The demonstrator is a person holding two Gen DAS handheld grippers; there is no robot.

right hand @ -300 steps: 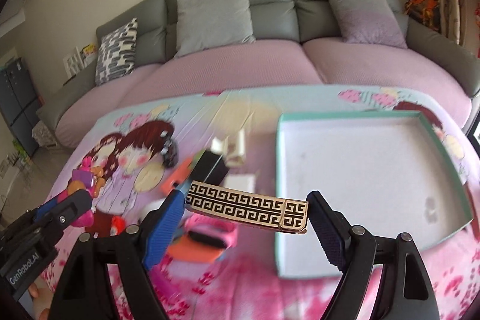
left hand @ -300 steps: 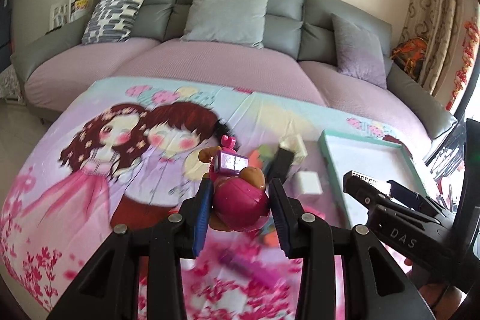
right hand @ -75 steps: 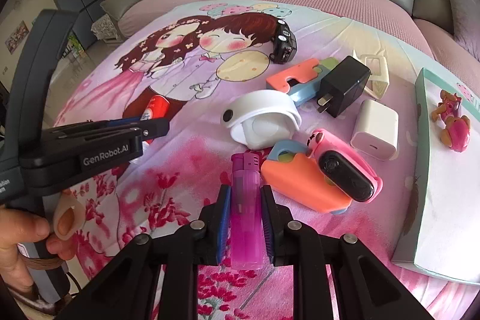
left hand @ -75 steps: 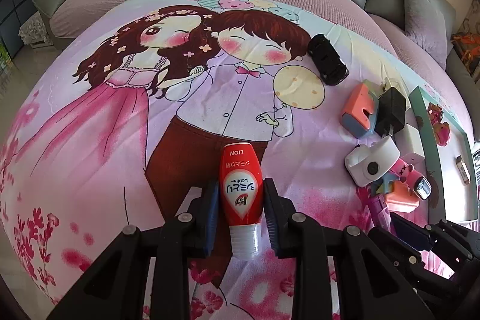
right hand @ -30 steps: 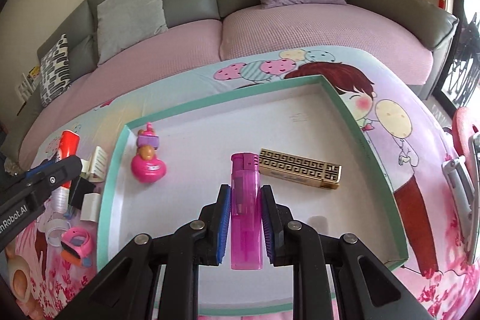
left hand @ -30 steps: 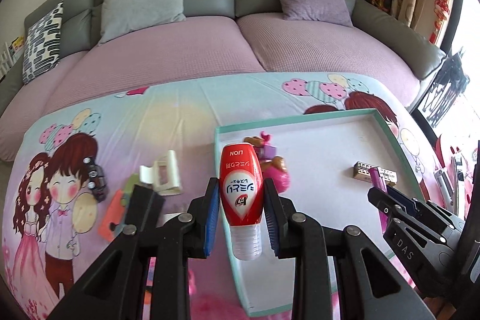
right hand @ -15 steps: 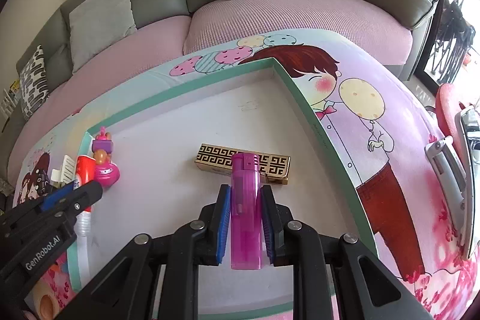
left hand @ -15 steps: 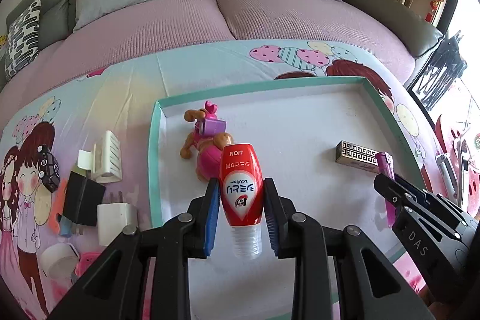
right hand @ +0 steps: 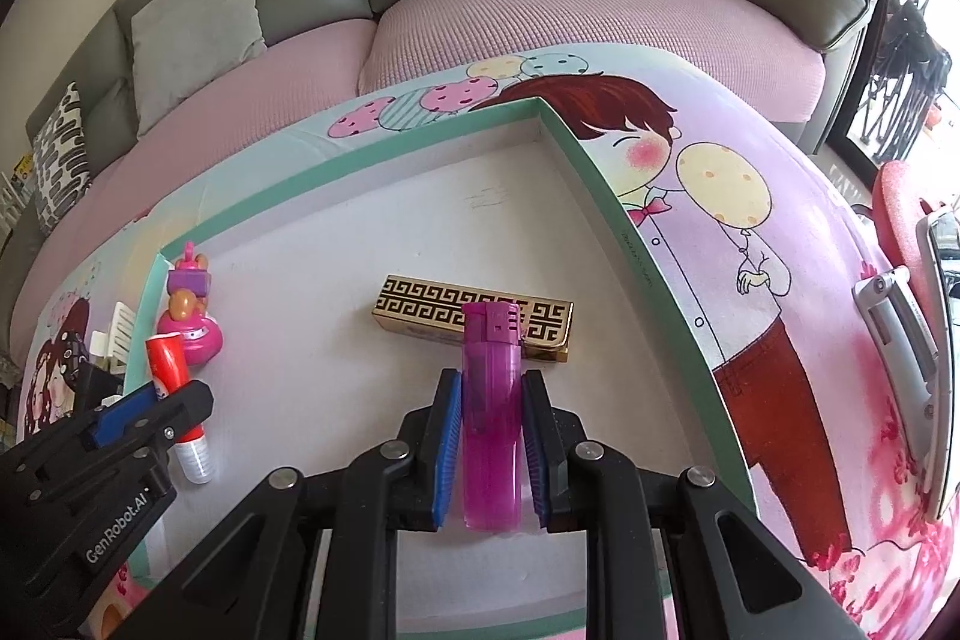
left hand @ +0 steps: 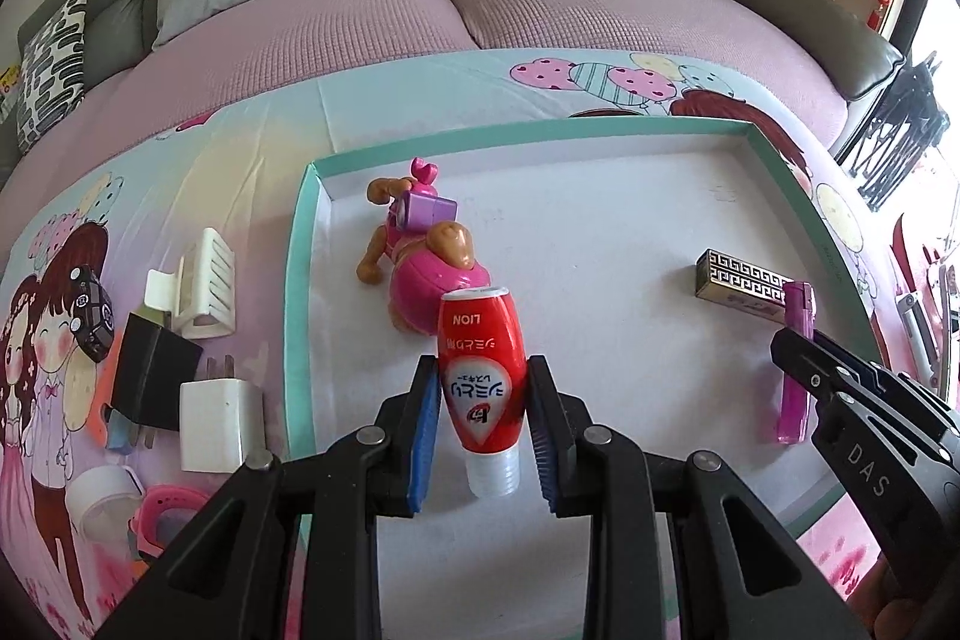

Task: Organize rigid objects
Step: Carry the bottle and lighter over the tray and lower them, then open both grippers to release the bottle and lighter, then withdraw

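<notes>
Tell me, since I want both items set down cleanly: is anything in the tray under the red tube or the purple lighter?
The pink toy dog lies just ahead of the red tube, and the gold patterned box just beyond the purple lighter; bare tray floor elsewhere.

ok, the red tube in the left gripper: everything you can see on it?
The glossy red plastic squeeze tube has a white screw cap at the camera end and a flat white-edged crimp at the far end. It carries white LION lettering and a white teardrop label, which read upside down in the left wrist view. It sits between the blue pads of the left gripper, low over the white floor of the teal-rimmed tray, crimp pointing at the pink toy puppy; contact there is unclear.
</notes>
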